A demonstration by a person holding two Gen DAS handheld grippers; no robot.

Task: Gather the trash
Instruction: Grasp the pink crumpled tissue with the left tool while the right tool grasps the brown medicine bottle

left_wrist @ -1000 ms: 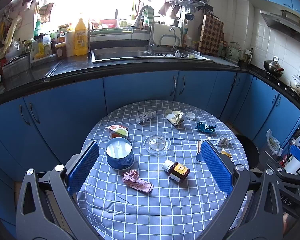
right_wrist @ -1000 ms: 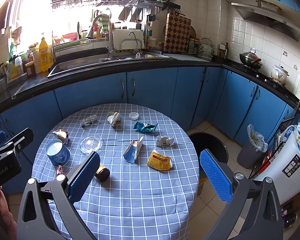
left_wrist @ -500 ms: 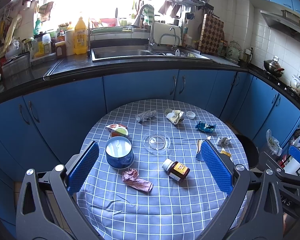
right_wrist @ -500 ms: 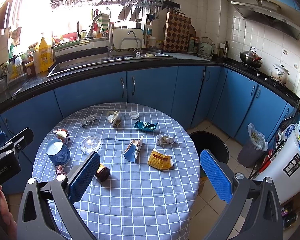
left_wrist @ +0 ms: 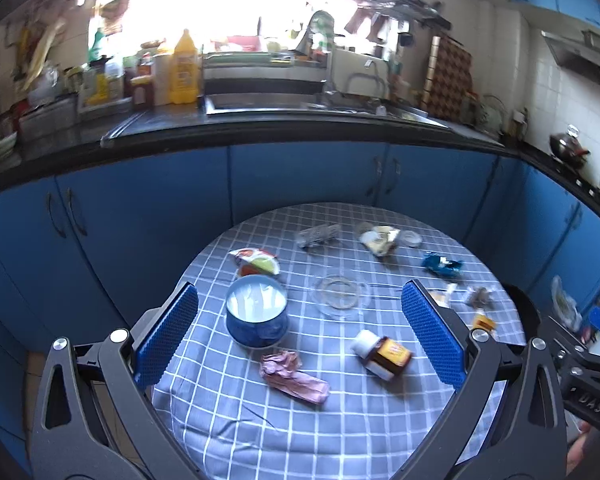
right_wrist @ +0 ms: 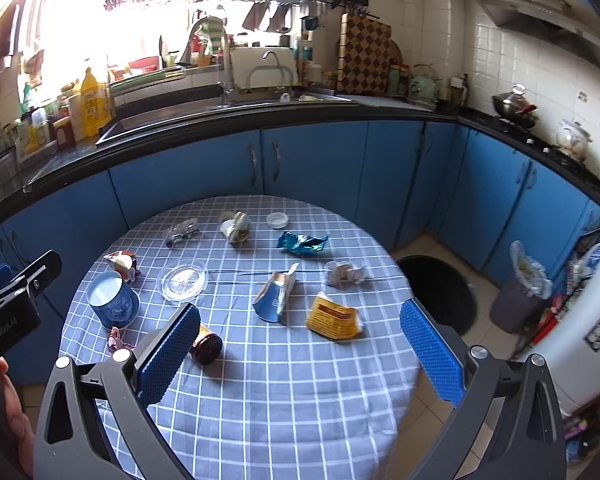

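Note:
Trash lies scattered on a round table with a blue checked cloth (right_wrist: pixel 284 396): a crumpled pink wrapper (left_wrist: pixel 292 372), a yellow packet (right_wrist: pixel 333 317), a torn blue carton (right_wrist: pixel 274 298), a teal foil wrapper (right_wrist: pixel 302 243), a small crumpled white piece (right_wrist: pixel 342 272), and a silver wrapper (left_wrist: pixel 318 235). A black bin (right_wrist: pixel 440 292) stands on the floor right of the table. My left gripper (left_wrist: pixel 300 332) is open and empty above the table's near left edge. My right gripper (right_wrist: pixel 300 344) is open and empty above the near right side.
A blue mug (left_wrist: pixel 257 316), a clear glass dish (left_wrist: pixel 342 294), a brown bottle lying on its side (left_wrist: pixel 384 354), a white lid (right_wrist: pixel 278 220) and a red-and-green packet (left_wrist: pixel 256 262) are also on the table. Blue cabinets (right_wrist: pixel 312 164) curve around behind. A lined grey bin (right_wrist: pixel 520 288) stands at the right.
The left wrist view is blurred and has shifted slightly; the table objects sit a little lower and to the right. The right gripper has barely moved. Both stay open.

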